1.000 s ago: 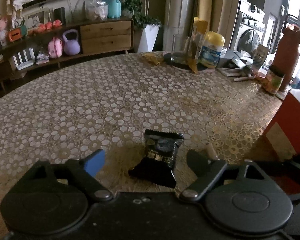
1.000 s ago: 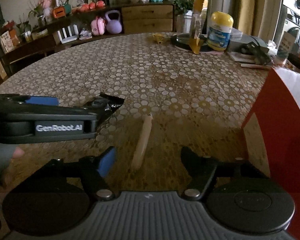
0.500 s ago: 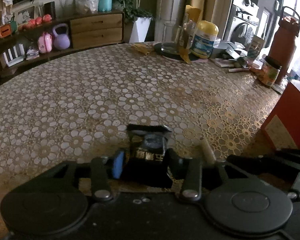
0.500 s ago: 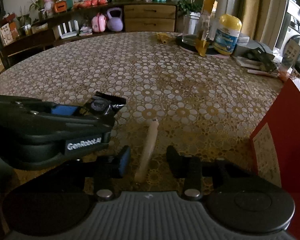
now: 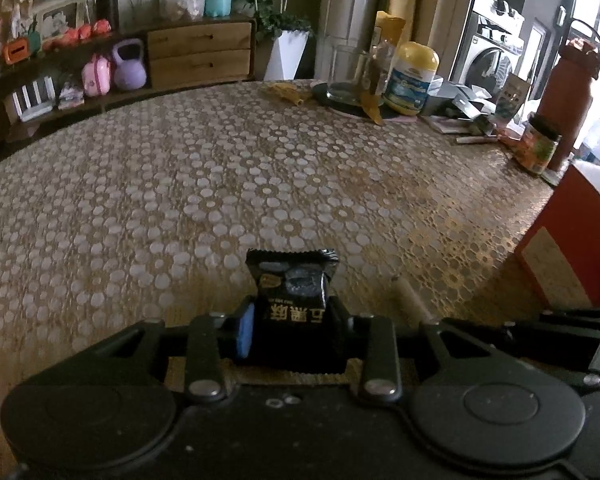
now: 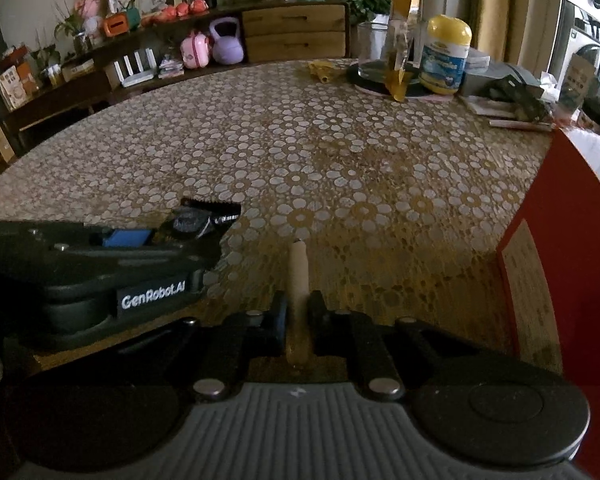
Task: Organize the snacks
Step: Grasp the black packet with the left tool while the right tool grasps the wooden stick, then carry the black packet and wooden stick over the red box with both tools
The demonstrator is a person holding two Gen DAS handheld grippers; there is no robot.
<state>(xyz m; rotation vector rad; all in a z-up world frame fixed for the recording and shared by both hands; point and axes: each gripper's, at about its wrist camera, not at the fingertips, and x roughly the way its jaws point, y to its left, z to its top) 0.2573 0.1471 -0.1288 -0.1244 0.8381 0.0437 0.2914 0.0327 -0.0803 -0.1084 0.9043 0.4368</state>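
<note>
My left gripper [image 5: 294, 326] is shut on a black snack packet [image 5: 294, 284] with gold lettering, its far end sticking out over the patterned table [image 5: 220, 184]. My right gripper [image 6: 298, 314] is shut on a pale cream snack stick [image 6: 299, 276] that points away along the table. The stick also shows in the left wrist view [image 5: 410, 296], to the right of the packet. The left gripper and the packet [image 6: 204, 218] show at the left of the right wrist view. A red box [image 6: 572, 248] stands close on the right.
At the table's far side stand a glass [image 5: 346, 76], a yellow-lidded jar [image 5: 414, 76], a yellow wrapper [image 5: 286, 92], papers, a small can [image 5: 540, 144] and a red-brown bottle [image 5: 568, 92]. A wooden sideboard [image 5: 200, 52] lies beyond the table.
Both grippers have closed from open: the left on the black packet, the right on the cream stick. Both have edged forward over the table.
</note>
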